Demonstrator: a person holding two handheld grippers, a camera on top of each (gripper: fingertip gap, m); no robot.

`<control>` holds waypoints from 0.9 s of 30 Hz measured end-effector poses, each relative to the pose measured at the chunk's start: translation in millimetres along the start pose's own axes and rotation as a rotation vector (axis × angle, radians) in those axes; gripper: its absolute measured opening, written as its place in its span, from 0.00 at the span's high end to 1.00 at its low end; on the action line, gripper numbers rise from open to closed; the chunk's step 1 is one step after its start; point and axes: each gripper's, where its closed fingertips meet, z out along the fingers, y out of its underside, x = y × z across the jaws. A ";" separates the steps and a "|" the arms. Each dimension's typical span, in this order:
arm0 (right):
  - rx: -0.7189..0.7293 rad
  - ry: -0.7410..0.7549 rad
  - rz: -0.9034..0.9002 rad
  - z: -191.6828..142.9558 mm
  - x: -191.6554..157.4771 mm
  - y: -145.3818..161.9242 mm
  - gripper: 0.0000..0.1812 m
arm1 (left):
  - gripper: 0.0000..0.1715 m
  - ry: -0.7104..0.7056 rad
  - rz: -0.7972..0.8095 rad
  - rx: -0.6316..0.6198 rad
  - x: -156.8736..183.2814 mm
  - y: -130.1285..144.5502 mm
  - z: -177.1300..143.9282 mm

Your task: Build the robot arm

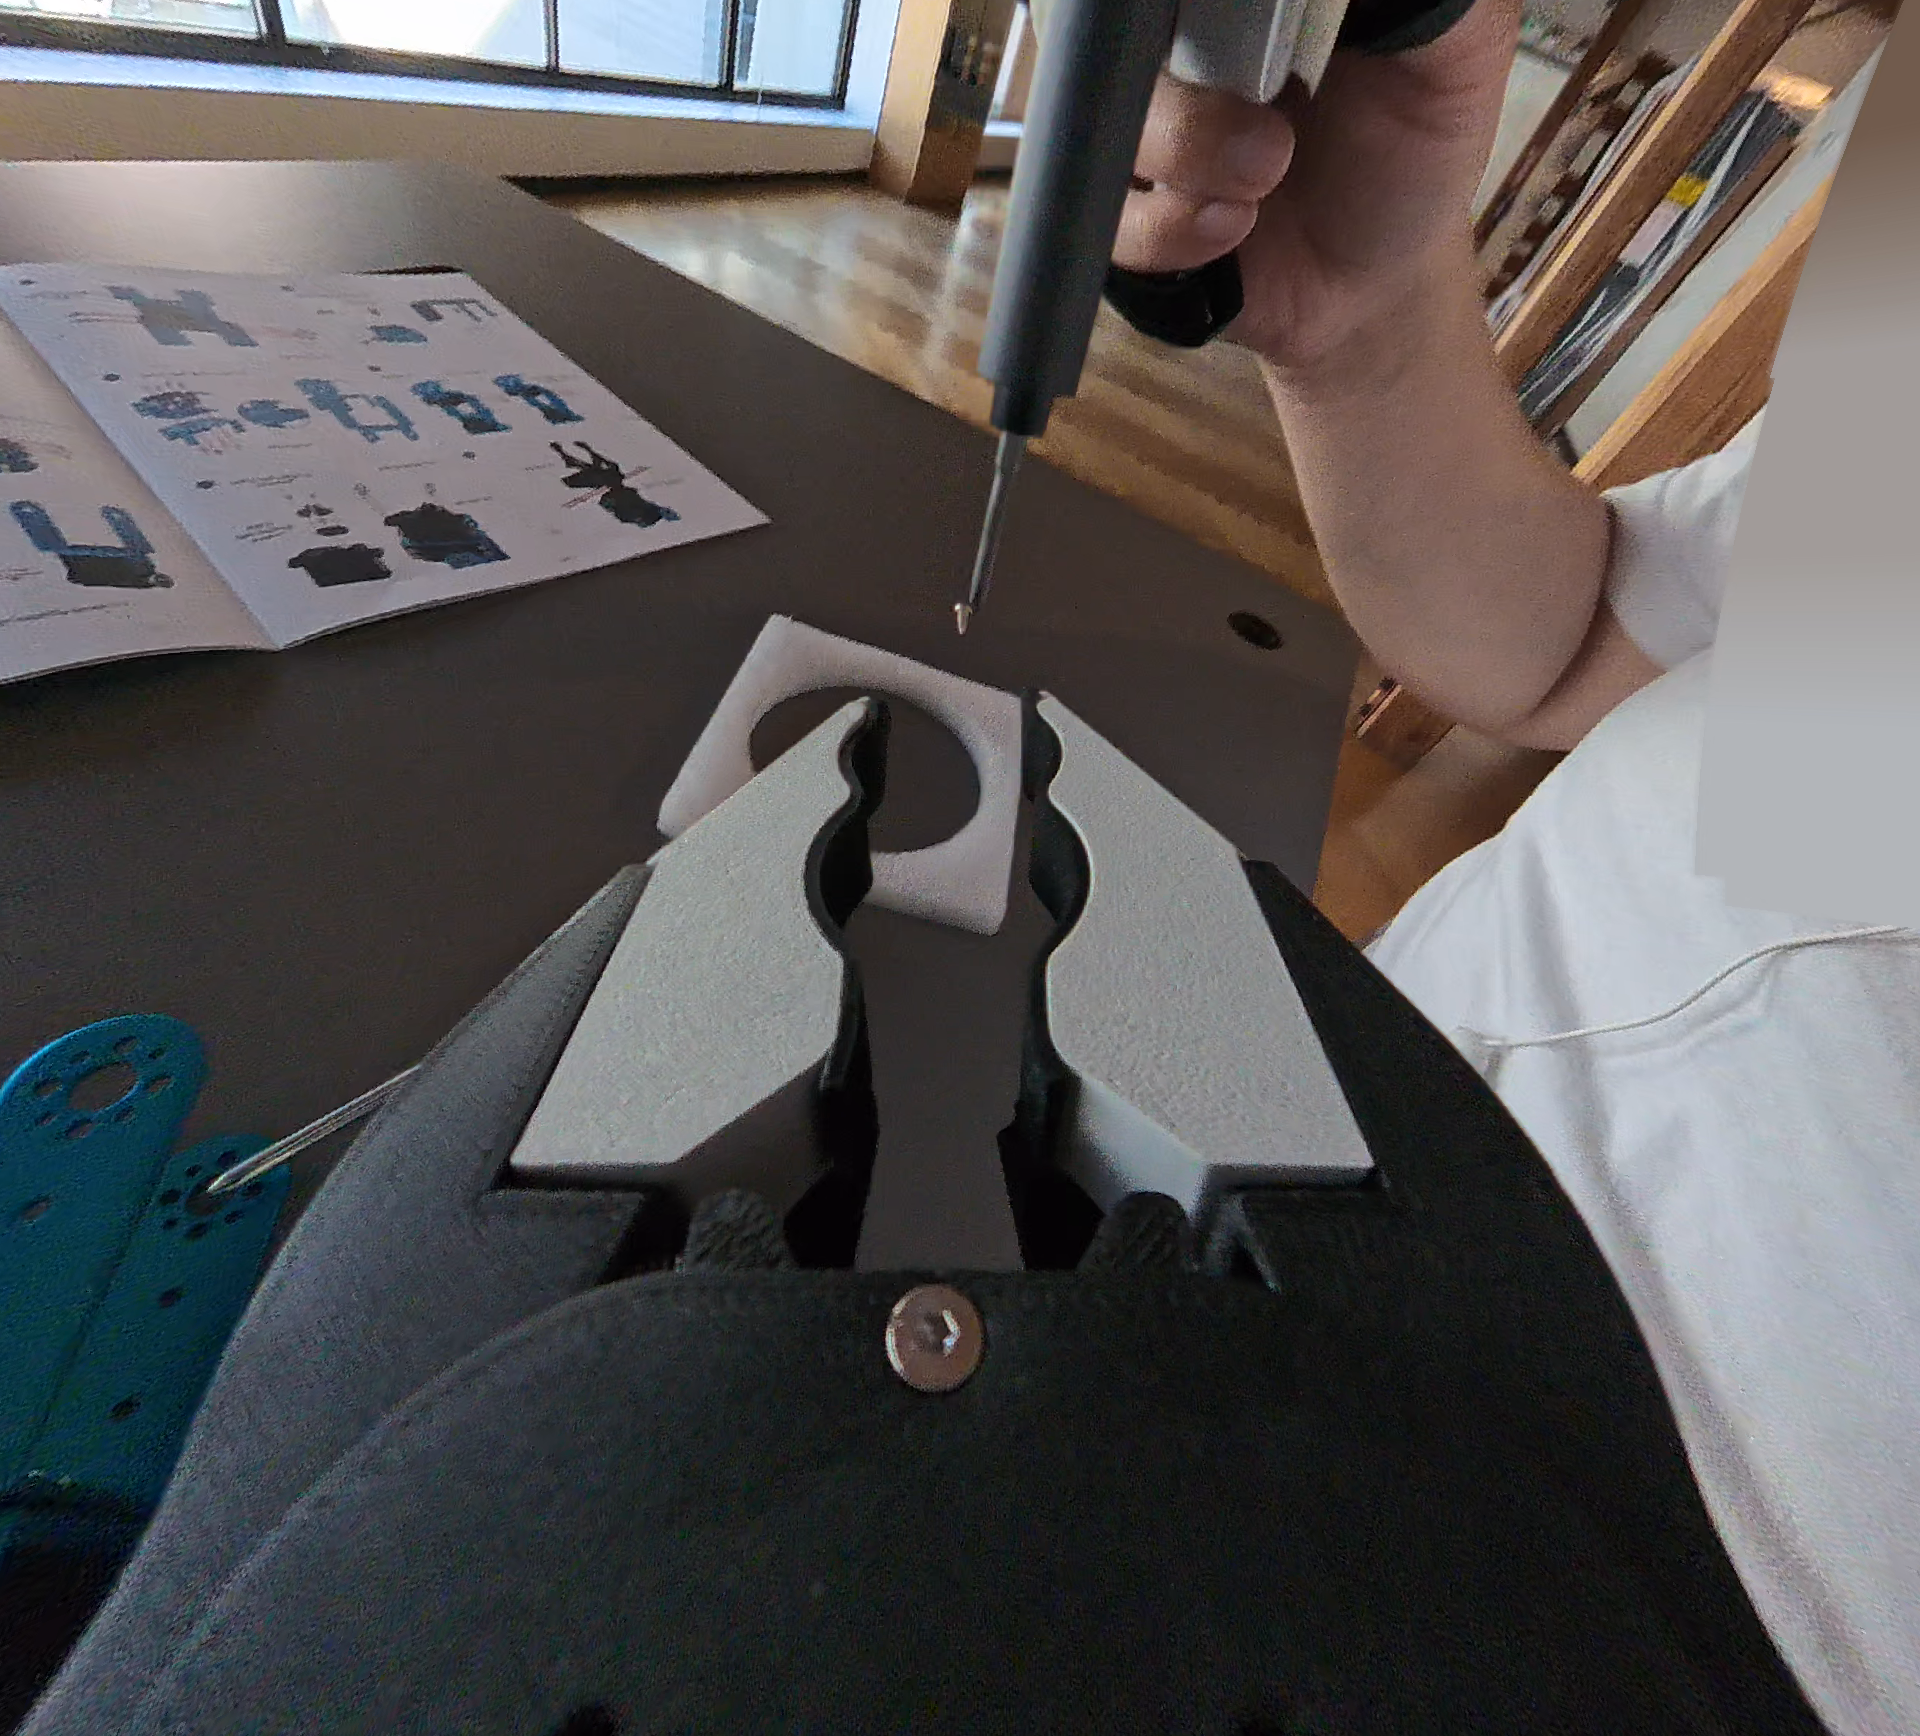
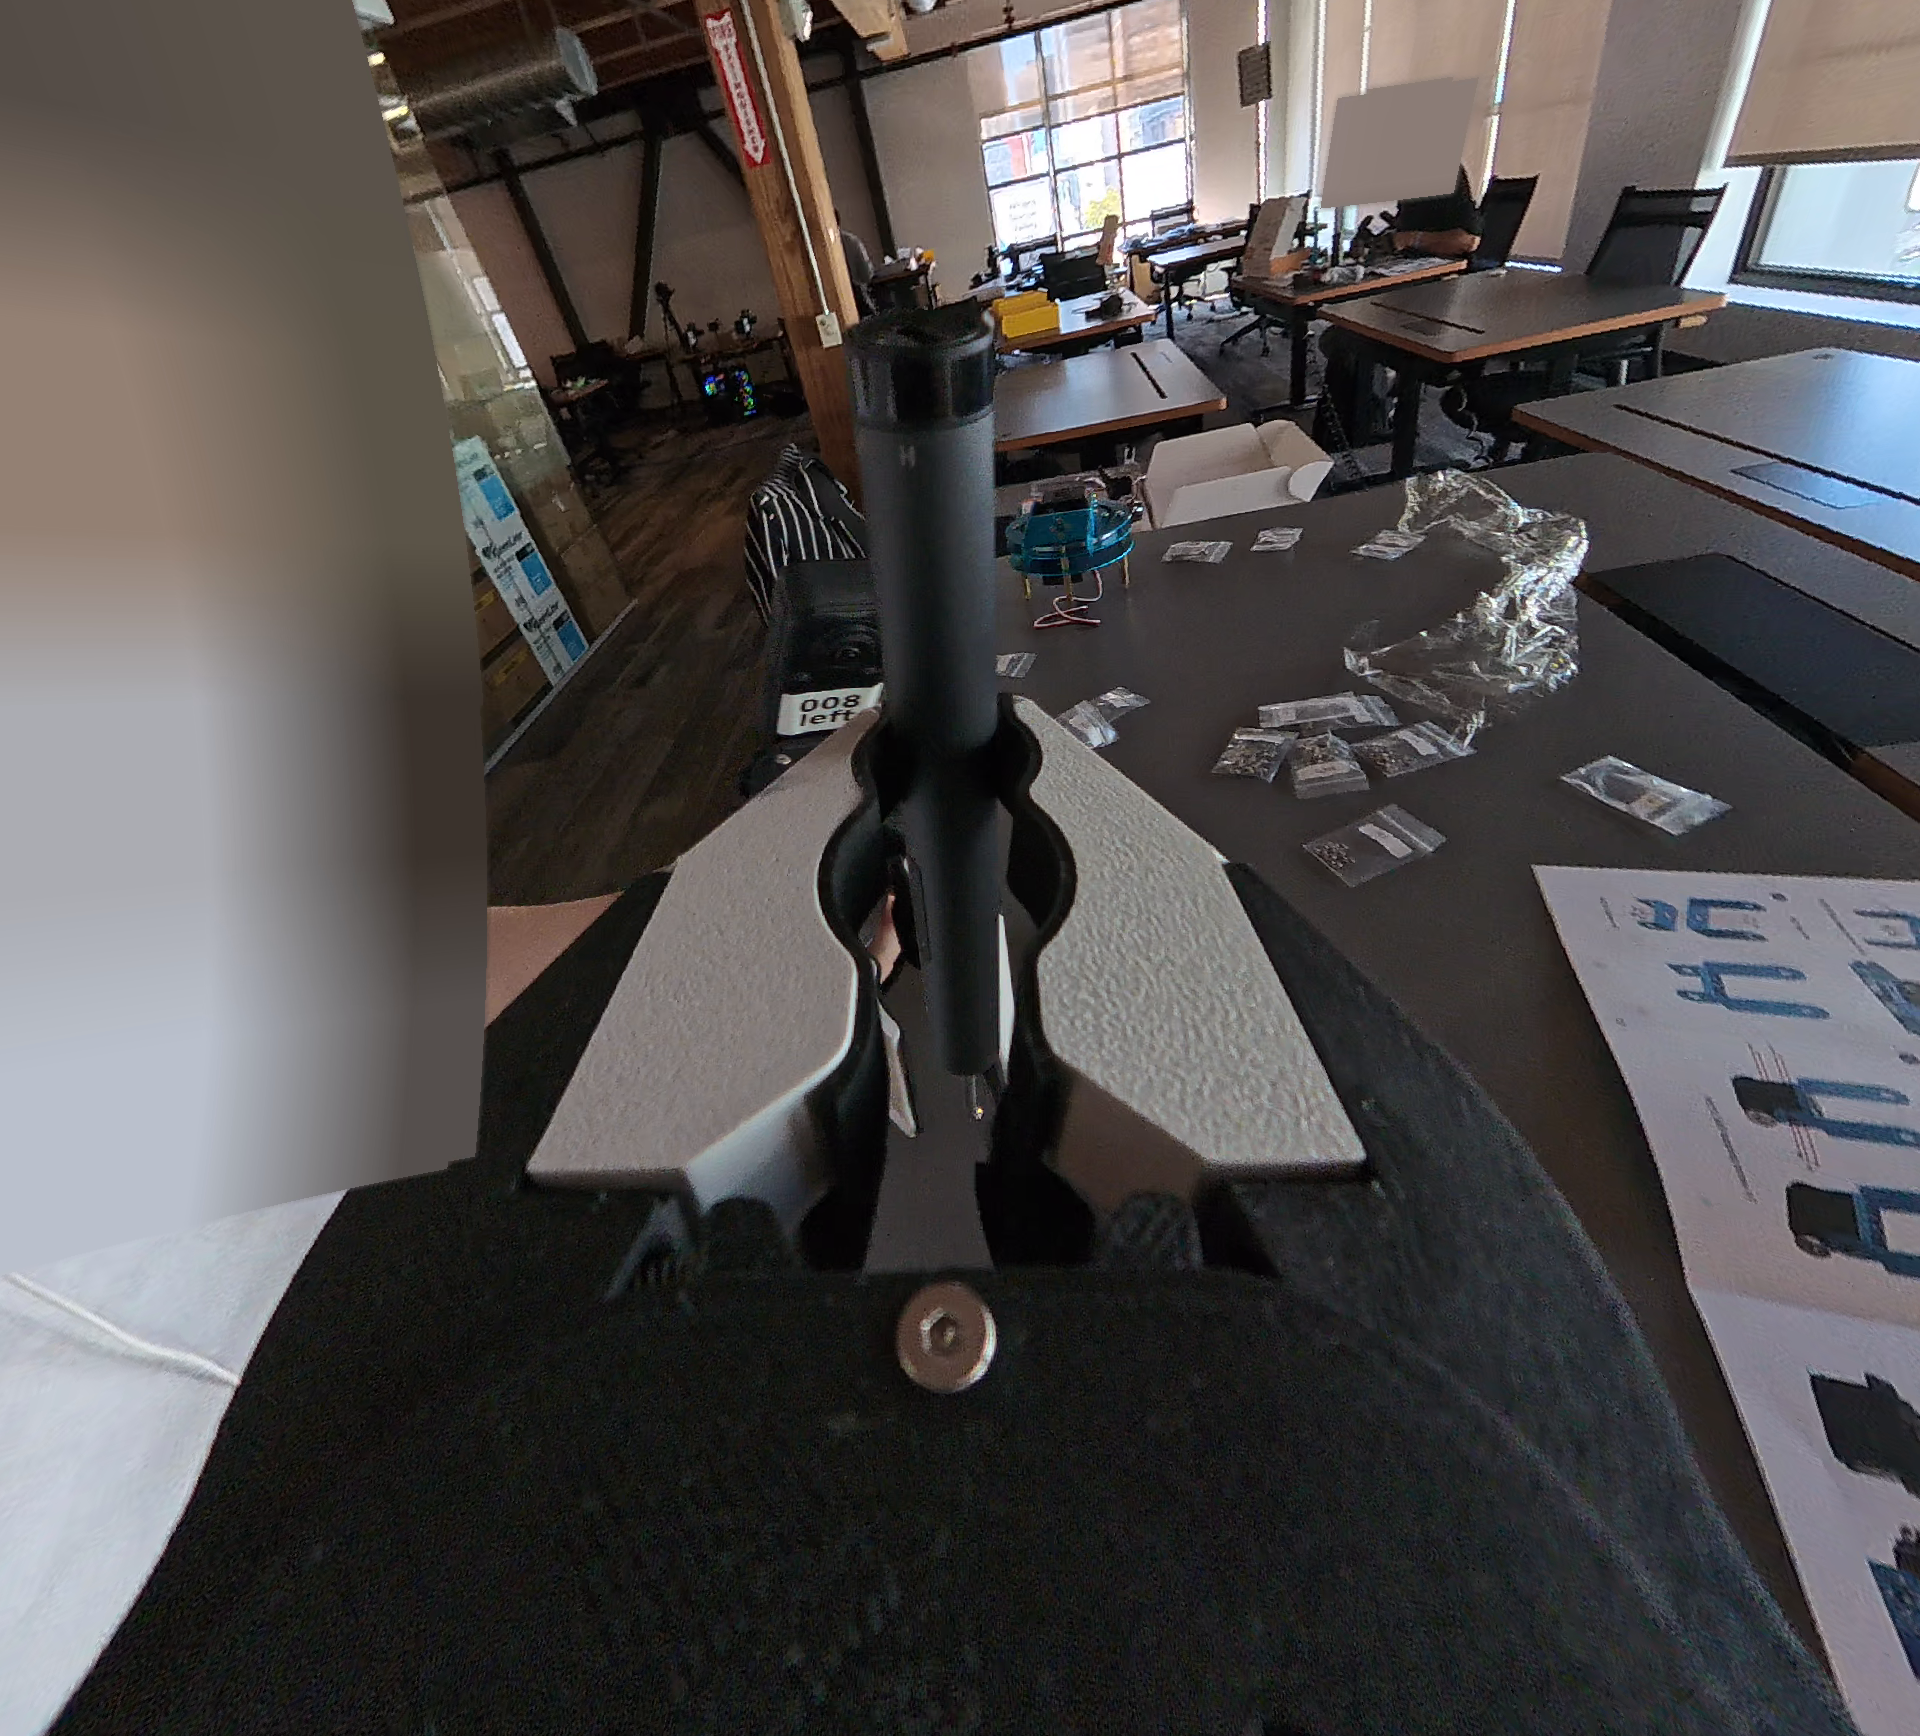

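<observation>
We hold a screwdriver [image 2: 925, 606] in our right gripper [image 2: 940, 865].
Our left gripper [image 1: 951, 730], narrowly parted, straddles a white foam block [image 1: 940, 891]; bare table [image 1: 416, 803] leftward.

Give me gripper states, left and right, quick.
Left gripper: open, empty, over white foam piece.
Right gripper: shut on dark electric screwdriver.

left gripper [image 1: 954, 720]: fingers parted, tips low and pointing forward | right gripper [image 2: 940, 751]: fingers clamped together, raised, held by bare hand [image 1: 1340, 232]
</observation>
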 end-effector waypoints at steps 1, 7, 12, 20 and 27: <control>-0.009 -0.008 -0.009 3.0 -3.3 -1.2 0.91 | 0.86 0.025 -0.012 0.034 2.4 -4.1 -1.4; -0.045 -0.039 -0.035 15.8 -14.2 -2.6 0.91 | 0.91 0.009 0.042 0.093 6.3 -9.9 -8.2; -0.051 -0.056 -0.035 19.6 -17.2 -1.4 0.91 | 0.96 0.005 0.056 0.107 8.5 -13.0 -11.8; -0.061 -0.070 -0.038 21.2 -19.7 0.4 0.91 | 1.00 -0.014 0.072 0.104 10.0 -10.1 -9.6; 0.028 -0.082 -0.022 13.3 -21.3 -18.8 0.91 | 1.00 -0.027 0.089 0.166 11.8 -13.9 -14.8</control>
